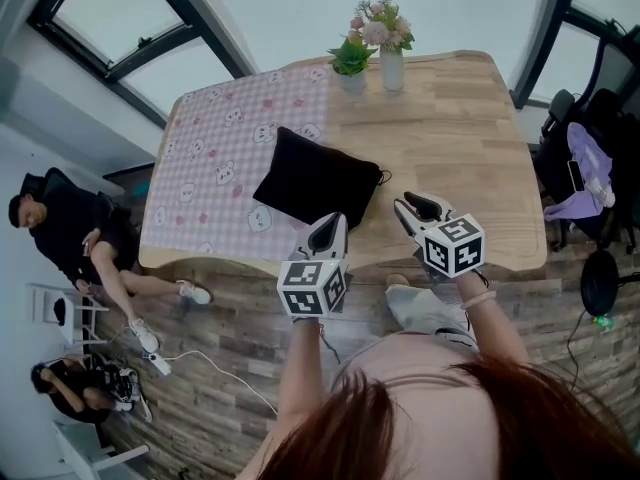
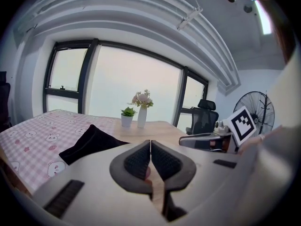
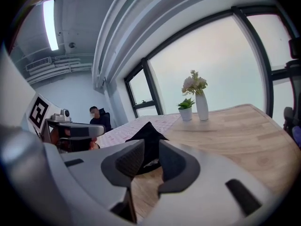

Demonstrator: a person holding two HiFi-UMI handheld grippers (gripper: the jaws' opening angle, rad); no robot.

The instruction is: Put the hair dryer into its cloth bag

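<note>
Now, left gripper (image 2: 150, 147) fingers closed, empty, right gripper (image 3: 151, 150) fingers slightly apart, empty, cloth bag (image 1: 315, 180) untouched.

Matt black fabric of the cloth bag (image 1: 318, 180) against the worktop's (image 1: 450, 138) smooth pale wood and a pink printed tablecloth (image 1: 215, 158).

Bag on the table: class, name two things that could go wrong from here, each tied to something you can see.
1. The bag lies partly on the pink cloth, so dragging it might pull the cloth along and bunch it.
2. The left gripper, shut, and the right gripper, open, are both empty and off the bag. Its contents are hidden, so if its mouth is not drawn tight, something could slip out when it is lifted.
</note>
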